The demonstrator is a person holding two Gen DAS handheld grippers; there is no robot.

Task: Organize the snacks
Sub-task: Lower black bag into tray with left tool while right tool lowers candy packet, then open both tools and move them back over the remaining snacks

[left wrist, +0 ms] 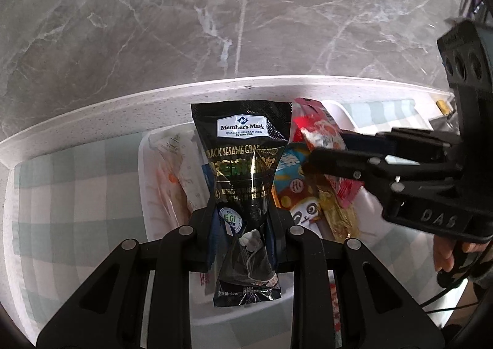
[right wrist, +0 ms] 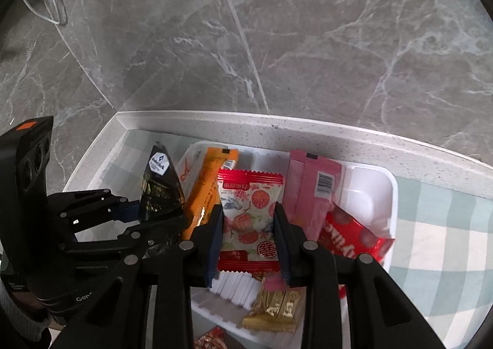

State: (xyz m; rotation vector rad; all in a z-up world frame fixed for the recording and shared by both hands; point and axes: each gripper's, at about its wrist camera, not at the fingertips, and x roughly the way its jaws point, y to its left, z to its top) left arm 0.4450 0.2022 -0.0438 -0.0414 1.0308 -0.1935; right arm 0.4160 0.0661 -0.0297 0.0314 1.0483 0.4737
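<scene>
Black sesame snack packet (left wrist: pixel 246 170), labelled Member's Mark, held upright and pinched at its lower half between the fingers of the left hand-held gripper (left wrist: pixel 243 225), above the left part of the white tray (left wrist: pixel 144 170). Red-and-white strawberry candy packet (right wrist: pixel 248 219), clamped at both side edges by the right hand-held gripper (right wrist: pixel 248 235), above the middle of the same tray; in the left wrist view this gripper enters from the right, its jaws closed on the packet's crinkled end. The two held packets lie close beside each other but apart.

Tray contents, right wrist view: orange bar wrapper (right wrist: pixel 209 185) leaning just left of the strawberry packet; pink wrapper (right wrist: pixel 311 192) with a barcode just right of it; red bag (right wrist: pixel 351 235) with round red shapes printed on it against the near right wall; gold-foil sweet (right wrist: pixel 272 309) below the gripper fingers, resting near a white ribbed insert (right wrist: pixel 234 286). Left wrist view: a pale, translucent packet (left wrist: pixel 175 170) to the left of the black packet and a colourful wrapper with a cartoon face (left wrist: pixel 295 195) to its right.

The tray stands on a pale green-and-white checked cloth (right wrist: pixel 437 225) covering the table, bounded at the rear by a speckled white ledge (right wrist: pixel 308 133). Behind it rises a grey marble-patterned wall (right wrist: pixel 277 25). A part of the person's hand (left wrist: pixel 443 253) shows beneath the right gripper body
</scene>
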